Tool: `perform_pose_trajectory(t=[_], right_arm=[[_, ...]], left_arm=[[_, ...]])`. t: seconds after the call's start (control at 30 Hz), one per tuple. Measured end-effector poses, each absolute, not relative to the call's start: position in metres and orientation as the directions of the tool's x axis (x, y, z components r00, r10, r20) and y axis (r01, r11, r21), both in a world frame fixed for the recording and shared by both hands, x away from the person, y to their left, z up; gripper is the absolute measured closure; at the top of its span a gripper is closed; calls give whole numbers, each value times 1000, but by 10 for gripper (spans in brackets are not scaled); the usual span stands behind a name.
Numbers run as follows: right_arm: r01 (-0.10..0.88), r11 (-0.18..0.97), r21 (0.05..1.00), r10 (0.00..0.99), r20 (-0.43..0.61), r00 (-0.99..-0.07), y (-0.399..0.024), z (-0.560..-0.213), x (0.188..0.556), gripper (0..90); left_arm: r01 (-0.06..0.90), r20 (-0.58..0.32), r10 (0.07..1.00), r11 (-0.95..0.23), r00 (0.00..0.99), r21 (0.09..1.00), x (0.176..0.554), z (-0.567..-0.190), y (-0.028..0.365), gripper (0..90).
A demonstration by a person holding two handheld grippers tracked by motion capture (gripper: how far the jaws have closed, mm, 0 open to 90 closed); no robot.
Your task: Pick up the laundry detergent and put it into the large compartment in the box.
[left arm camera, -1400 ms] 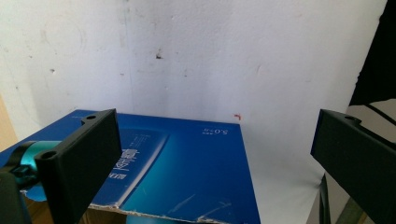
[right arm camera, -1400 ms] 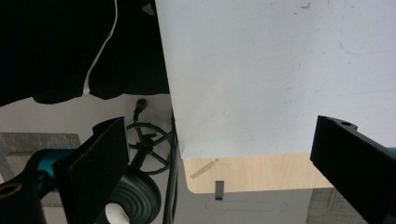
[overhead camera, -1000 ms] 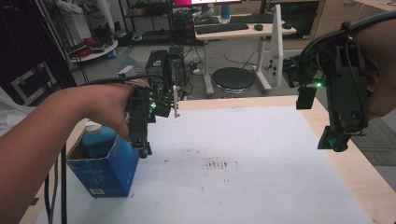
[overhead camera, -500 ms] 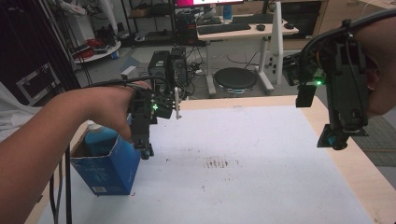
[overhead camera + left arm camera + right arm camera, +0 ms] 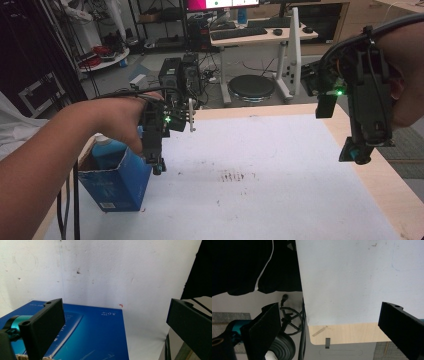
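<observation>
Looking down from the high view, you have the left gripper (image 5: pixel 158 167) pointed downward just beside the upper right corner of the blue box (image 5: pixel 120 182), which stands at the left edge of the table (image 5: pixel 280 200). A blue bottle (image 5: pixel 107 148) sticks up from inside that box. In the left gripper view, your jaws stand wide apart with nothing between them, and the blue box (image 5: pixel 97 337) lies below, with one jaw over its face and the other over the white table cover (image 5: pixel 120 272).

Your right gripper (image 5: pixel 356 152) hangs in the air over the right edge of the table, well apart from the box, tilted downward. In the right gripper view its jaws are also spread wide and empty, with the white cover (image 5: pixel 362 277) and a strip of bare wooden table edge (image 5: pixel 347 333) beneath them.
</observation>
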State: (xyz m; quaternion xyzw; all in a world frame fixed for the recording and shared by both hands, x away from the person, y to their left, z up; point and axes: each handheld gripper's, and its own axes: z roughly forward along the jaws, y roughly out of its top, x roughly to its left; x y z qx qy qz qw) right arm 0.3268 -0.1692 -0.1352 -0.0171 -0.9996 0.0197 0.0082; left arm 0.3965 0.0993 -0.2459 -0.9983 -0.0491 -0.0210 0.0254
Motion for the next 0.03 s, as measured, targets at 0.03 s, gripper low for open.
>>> perform_pose_trajectory(t=[0.03], right_arm=[[34,999,-40,34,16,-999,-169,-135,327,38]], left_arm=[[99,44,97,-994,994,-49,396,-246,99,17]])
